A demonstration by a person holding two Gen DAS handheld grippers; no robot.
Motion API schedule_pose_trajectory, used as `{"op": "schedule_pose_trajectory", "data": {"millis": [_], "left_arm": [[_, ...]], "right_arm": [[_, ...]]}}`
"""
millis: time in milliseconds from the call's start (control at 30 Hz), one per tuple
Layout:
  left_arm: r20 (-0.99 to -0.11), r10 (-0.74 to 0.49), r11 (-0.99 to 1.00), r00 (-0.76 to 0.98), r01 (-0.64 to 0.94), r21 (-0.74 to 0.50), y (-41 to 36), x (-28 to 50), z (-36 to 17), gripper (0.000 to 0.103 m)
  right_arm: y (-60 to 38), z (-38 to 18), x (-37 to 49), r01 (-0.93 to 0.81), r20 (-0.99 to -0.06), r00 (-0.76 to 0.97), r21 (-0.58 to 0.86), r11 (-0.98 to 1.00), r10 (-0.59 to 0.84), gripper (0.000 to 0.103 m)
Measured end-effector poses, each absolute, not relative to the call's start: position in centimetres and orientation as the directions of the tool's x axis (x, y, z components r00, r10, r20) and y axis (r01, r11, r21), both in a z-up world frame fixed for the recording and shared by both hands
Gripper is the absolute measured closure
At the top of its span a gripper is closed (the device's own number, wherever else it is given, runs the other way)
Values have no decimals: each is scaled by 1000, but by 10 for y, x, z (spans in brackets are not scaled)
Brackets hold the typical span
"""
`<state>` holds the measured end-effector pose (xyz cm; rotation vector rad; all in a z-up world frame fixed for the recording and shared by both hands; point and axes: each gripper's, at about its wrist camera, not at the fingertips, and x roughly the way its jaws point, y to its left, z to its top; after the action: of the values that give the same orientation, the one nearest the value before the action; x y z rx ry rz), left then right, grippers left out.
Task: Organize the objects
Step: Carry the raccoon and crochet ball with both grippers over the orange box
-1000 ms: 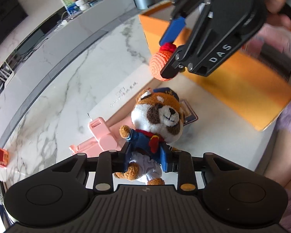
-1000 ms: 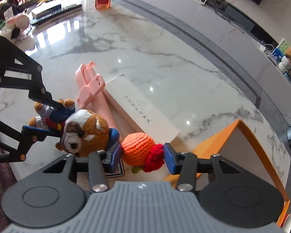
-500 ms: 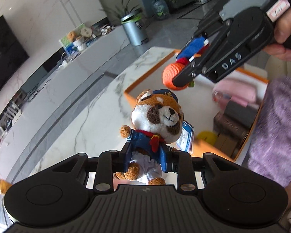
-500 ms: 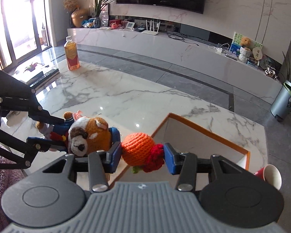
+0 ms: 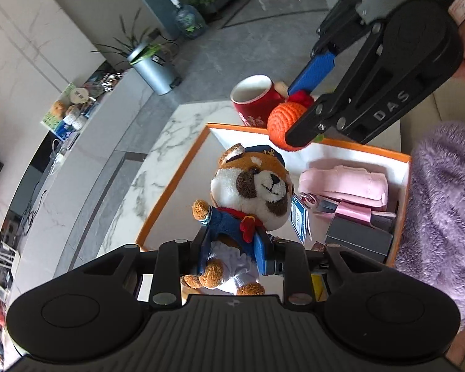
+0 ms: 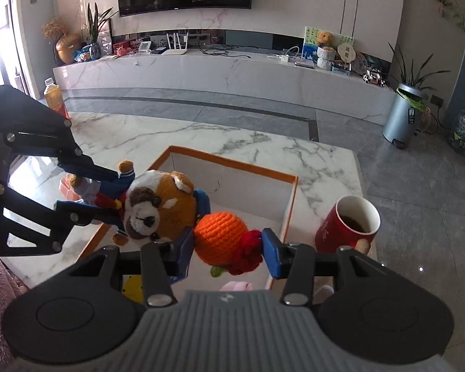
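A: Currently, left gripper (image 5: 232, 248) is part-open, blue pads pinching the plush red panda (image 5: 251, 192) at its navy-jacketed torso; head and one paw stick out above the fingers, centre of the left wrist frame.

B: Right gripper (image 6: 229, 243)?

A: Also part-open, clamped on the orange crochet ball (image 6: 220, 235), with its red knitted tuft against the right-hand pad. Ball sits mid-frame, lower centre, in the right wrist view.

B: Position relative to the box?

A: Both toys hang above the orange-rimmed box (image 5: 183, 183) on the marble table (image 6: 322, 161). Pink pouch (image 5: 344, 183) and dark packets lie inside, at right. Red mug (image 6: 347, 226) stands just beside the box's right-hand corner.

B: Pose?

A: Both tools tilt downward, side by side, plush nearly touching the ball. Purple fuzzy sleeve (image 5: 443, 204) at right edge.
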<state>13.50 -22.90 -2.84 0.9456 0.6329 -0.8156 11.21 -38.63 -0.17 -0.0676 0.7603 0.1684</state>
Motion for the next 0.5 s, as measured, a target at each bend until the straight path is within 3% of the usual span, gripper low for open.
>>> {"op": "schedule_pose_trajectory", "data": {"millis": [267, 500], "left_arm": [[-829, -218, 193, 515, 856, 480, -251, 155, -89, 69], [-858, -176, 151, 482, 875, 460, -250, 173, -109, 69]], "right_arm": [[-398, -20, 118, -173, -709, 690, 32, 984, 145, 54], [-393, -33, 130, -211, -734, 658, 34, 977, 168, 54]]}}
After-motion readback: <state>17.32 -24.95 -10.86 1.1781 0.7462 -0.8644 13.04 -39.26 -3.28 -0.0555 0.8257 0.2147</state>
